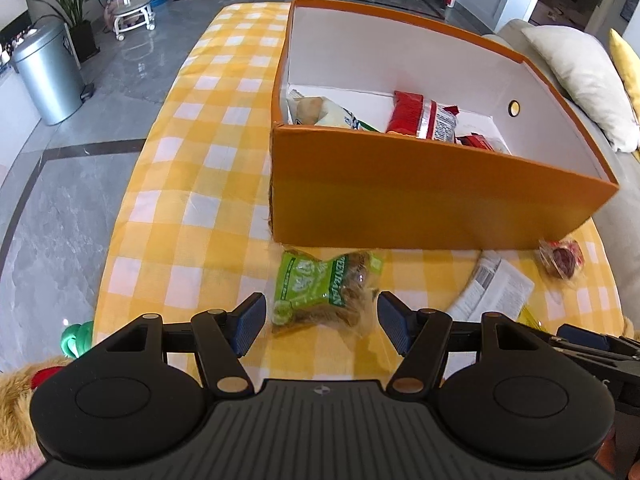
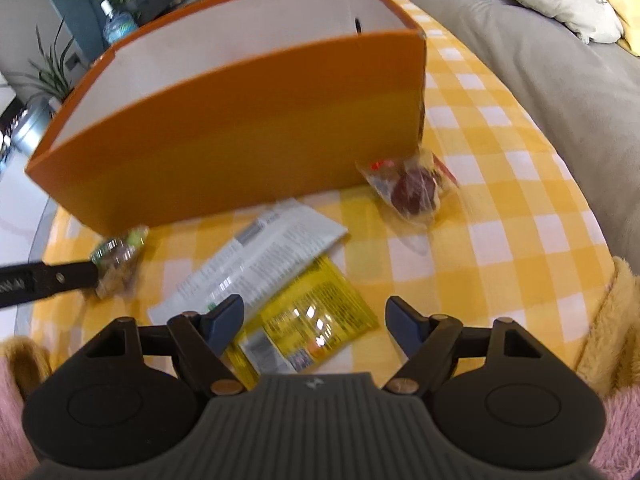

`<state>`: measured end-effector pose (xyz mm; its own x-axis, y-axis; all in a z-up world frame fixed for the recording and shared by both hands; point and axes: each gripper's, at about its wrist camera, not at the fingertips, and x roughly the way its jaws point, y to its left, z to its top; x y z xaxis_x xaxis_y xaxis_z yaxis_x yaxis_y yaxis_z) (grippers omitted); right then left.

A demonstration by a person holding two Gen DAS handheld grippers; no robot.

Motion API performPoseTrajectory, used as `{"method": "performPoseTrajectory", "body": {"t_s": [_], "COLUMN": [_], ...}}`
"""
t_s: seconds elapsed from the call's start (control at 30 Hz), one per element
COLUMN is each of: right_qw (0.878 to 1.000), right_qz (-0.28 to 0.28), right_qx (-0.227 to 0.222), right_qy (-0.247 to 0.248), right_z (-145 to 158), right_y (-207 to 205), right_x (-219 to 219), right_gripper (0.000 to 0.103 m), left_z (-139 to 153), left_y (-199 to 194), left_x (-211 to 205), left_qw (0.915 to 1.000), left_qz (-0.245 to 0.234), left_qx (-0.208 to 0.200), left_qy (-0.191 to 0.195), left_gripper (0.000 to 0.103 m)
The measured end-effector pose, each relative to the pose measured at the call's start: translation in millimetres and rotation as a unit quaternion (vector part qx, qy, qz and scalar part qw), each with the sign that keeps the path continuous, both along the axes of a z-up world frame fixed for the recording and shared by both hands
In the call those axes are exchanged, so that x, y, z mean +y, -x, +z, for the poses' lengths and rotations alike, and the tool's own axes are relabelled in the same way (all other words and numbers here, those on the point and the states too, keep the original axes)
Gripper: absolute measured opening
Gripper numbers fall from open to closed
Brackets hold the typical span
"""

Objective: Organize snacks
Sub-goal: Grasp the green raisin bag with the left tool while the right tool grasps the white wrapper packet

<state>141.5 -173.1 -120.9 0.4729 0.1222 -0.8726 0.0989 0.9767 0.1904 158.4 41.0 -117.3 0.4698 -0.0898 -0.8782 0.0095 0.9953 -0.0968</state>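
Both the left gripper (image 1: pixel 322 320) and the right gripper (image 2: pixel 314 326) gape wide, holding nothing. Crinkly green snack bag (image 1: pixel 320 290) lies before the smooth orange cardboard box (image 1: pixel 420 196). Only the left wrist view shows the red packet (image 1: pixel 424 116) inside; only the right shows the glossy yellow packet (image 2: pixel 308 328).

grey marble floor (image 1: pixel 80 200), beige sofa (image 2: pixel 540 80)

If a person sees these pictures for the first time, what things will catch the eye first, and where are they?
The large orange cardboard box with white inside dominates the middle of the yellow-and-white checked tablecloth, with snack packets already inside. Just before it lies a green plastic snack bag, framed by the open jaws of the left gripper. The right gripper hovers open over a shiny yellow foil packet.
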Motion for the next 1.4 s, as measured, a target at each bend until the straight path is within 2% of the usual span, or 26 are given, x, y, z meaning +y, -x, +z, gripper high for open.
{"method": "performPoseTrajectory", "body": {"t_s": [0.23, 0.33, 0.47, 0.57, 0.73, 0.83, 0.97, 1.0, 1.2, 1.3, 1.4], "right_qw": [0.999, 0.999, 0.998, 0.997, 0.993, 0.990, 0.990, 0.990, 0.988, 0.990, 0.993], "right_qz": [0.025, 0.048, 0.065, 0.072, 0.094, 0.105, 0.106, 0.109, 0.133, 0.127, 0.110], "right_qx": [-0.008, -0.004, 0.001, -0.001, -0.002, -0.007, -0.014, -0.016, -0.014, -0.008, -0.005], "right_qy": [-0.027, -0.010, -0.008, 0.009, 0.070, 0.090, 0.088, 0.086, 0.073, 0.064, 0.046], "right_z": [4.3, 0.7, -3.8, -6.5, -13.0, -16.2, -11.4, -10.1, -3.3, -0.2, 2.9], "right_y": [-12.8, -16.6, -21.3, -25.1, -27.6, -25.8, -21.4, -20.0, -9.6, -8.7, -5.3], "right_x": [21.3, 35.2, 49.4, 59.4, 76.9, 79.7, 69.5, 66.6, 42.0, 33.8, 21.3], "right_gripper": [0.075, 0.075, 0.082, 0.086, 0.089, 0.083, 0.066, 0.060, 0.042, 0.038, 0.039], "left_z": [-11.3, -13.8, -14.3, -16.2, -23.4, -24.7, -23.6, -23.3, -22.2, -22.2, -22.8], "left_y": [-15.0, -19.4, -22.6, -25.2, -28.8, -27.6, -26.1, -25.8, -16.5, -10.1, -4.7], "left_x": [0.7, 2.3, 1.9, 0.7, -5.2, -5.0, -7.3, -8.0, -19.4, -28.3, -33.2], "left_qw": [0.9997, 0.9993, 0.9991, 0.9989, 0.9986, 0.9986, 0.9987, 0.9987, 0.9975, 0.9965, 0.9962], "left_qz": [-0.001, 0.003, 0.003, 0.003, -0.006, -0.008, -0.012, -0.015, -0.034, -0.048, -0.055], "left_qx": [0.019, 0.027, 0.032, 0.037, 0.052, 0.051, 0.049, 0.049, 0.061, 0.065, 0.065], "left_qy": [0.012, 0.023, 0.028, 0.030, 0.011, 0.013, 0.001, 0.001, 0.012, 0.019, 0.017], "left_gripper": [0.075, 0.077, 0.077, 0.080, 0.080, 0.074, 0.064, 0.063, 0.062, 0.062, 0.062]}}
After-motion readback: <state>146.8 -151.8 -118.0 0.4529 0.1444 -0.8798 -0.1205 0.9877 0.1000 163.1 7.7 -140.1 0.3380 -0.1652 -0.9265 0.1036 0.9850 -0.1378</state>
